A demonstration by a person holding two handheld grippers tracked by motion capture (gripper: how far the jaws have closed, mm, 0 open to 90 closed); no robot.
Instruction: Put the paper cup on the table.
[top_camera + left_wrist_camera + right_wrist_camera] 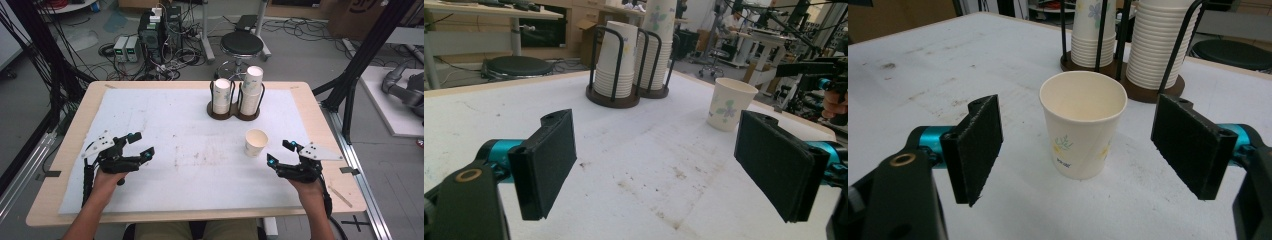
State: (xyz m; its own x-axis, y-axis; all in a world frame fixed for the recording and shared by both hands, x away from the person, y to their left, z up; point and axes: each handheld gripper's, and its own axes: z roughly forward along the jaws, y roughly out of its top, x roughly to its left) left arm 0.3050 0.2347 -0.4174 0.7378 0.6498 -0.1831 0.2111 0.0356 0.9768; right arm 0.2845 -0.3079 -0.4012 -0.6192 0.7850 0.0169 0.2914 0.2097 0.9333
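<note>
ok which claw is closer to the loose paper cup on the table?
Right. The right claw sits just beside the single paper cup, open and facing it, not touching. The left claw is across the table, open, with the stained white mat between it and the cup.

Black stool (242,45), cable-strewn grey floor (300,50), perhaps concrete.

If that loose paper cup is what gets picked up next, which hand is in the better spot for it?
The right. The right gripper sits just beside the cup, and in its own view the cup stands upright between its open jaws. The left gripper is open too, but far across the table.
</note>
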